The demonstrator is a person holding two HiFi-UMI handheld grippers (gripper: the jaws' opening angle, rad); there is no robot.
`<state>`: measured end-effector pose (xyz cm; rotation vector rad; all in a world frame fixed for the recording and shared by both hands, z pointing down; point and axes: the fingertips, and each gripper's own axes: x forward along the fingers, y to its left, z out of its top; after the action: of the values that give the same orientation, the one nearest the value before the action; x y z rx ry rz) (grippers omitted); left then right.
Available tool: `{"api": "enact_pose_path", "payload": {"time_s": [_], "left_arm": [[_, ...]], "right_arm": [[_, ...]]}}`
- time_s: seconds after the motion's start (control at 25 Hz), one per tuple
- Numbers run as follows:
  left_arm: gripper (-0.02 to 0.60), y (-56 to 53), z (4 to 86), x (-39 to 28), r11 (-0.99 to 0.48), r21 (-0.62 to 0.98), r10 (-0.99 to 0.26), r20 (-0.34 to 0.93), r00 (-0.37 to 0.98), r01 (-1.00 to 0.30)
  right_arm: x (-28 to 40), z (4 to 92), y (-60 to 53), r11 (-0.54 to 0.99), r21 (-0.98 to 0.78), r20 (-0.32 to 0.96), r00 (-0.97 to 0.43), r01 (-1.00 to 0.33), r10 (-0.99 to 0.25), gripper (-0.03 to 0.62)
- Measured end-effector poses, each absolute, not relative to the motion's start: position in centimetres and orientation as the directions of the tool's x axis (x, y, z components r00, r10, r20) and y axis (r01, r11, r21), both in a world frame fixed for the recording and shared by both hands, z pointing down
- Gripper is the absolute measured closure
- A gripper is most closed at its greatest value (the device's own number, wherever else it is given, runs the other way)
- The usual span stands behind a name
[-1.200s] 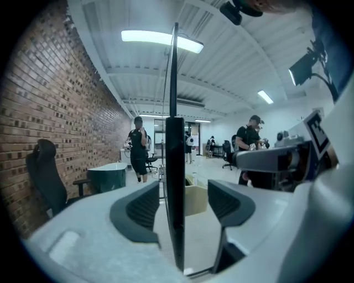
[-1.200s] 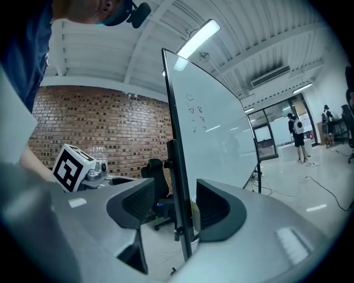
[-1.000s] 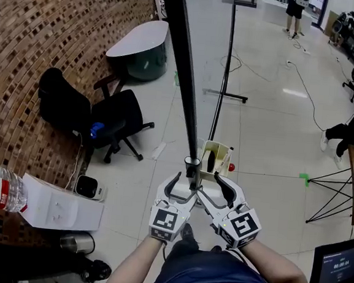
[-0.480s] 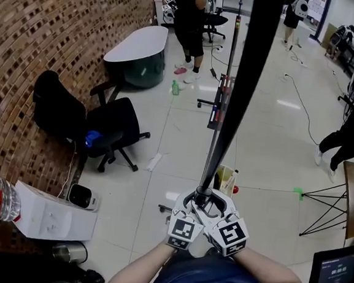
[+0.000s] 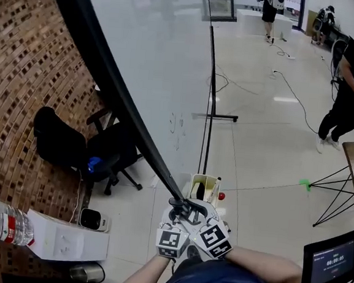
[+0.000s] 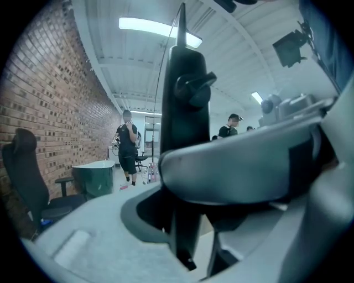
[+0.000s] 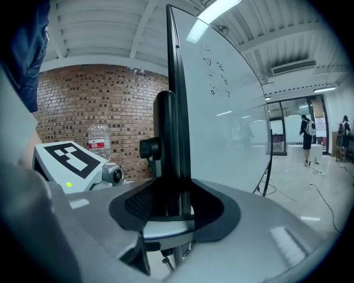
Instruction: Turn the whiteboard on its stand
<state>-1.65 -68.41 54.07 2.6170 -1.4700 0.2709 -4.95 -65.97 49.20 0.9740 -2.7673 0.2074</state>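
The whiteboard point(image 5: 153, 55) stands tilted on its stand, its white face turned toward the open floor point(image 5: 269, 146) and its black frame point(image 5: 108, 82) slanting down to the person's hands. Both tools meet at that lower corner. The left hand-held gripper point(image 5: 177, 210) has the black post with its knob point(image 6: 191, 88) between its jaws, which are closing round it. The right hand-held gripper point(image 5: 193, 211) is just beside it, its jaws closing on the board's frame edge. An office chair point(image 5: 60, 140) sits by the brick wall point(image 5: 24, 63).
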Motion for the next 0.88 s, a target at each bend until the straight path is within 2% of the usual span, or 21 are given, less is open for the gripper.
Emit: {"api": "enact_pose_path", "payload": {"time_s": [0.52, 0.88], "left_arm": [[0.413, -62.3, 53.3, -2.7, -0.491, 0.018, -0.845, 0.236, 0.481, -0.871], [0.411, -61.4, 54.3, -0.1, -0.495, 0.001, -0.837, 0.267, 0.477, -0.869]], "right_arm": [[-6.1, 48.6, -59.6, 0.805, -0.096, 0.202, -0.804, -0.585, -0.560, 0.406], [-3.3, 49.4, -58.8, 0.785, -0.121, 0.230, -0.786, -0.608, -0.574, 0.411]]}}
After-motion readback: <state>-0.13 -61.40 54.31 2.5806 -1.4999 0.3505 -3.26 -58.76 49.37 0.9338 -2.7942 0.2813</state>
